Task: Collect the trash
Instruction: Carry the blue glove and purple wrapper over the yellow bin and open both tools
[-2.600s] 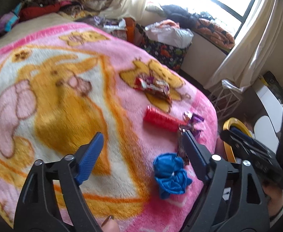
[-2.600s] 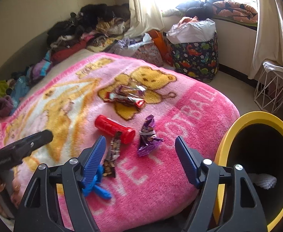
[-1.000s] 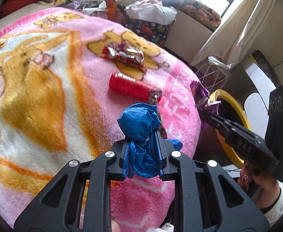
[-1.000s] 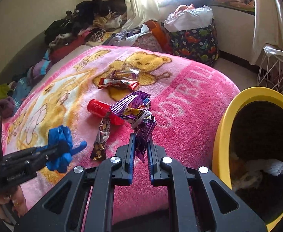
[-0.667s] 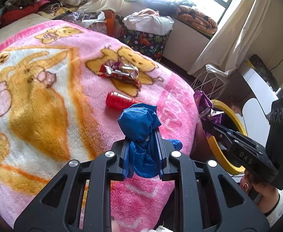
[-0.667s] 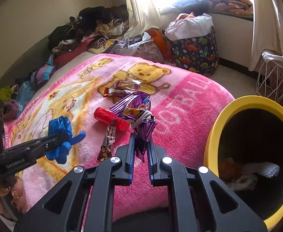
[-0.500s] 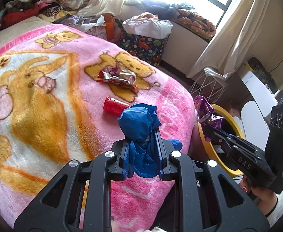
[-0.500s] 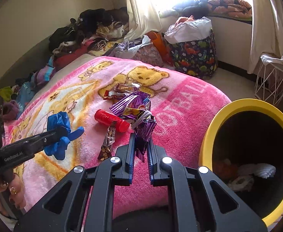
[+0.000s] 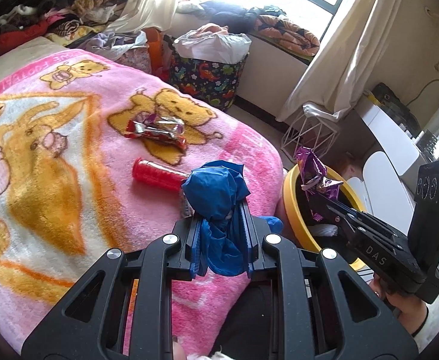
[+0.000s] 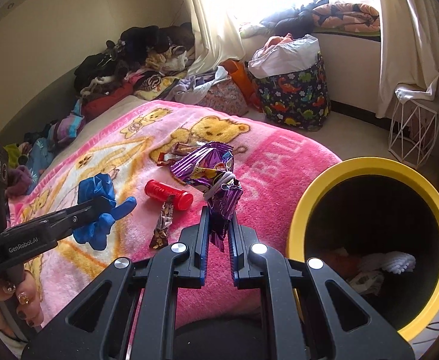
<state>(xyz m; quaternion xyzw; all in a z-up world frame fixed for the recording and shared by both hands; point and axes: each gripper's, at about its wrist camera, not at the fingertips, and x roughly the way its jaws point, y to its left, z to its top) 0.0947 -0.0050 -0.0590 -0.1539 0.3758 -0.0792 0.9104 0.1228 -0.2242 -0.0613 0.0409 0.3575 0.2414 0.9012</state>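
blue glove [image 9: 216,198] hides red tube's [image 9: 156,177] end; bin [image 10: 411,180] bottom dark.

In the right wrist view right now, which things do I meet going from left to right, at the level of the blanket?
Blue glove in the left gripper → red tube → purple wrapper in the right gripper → yellow bin.
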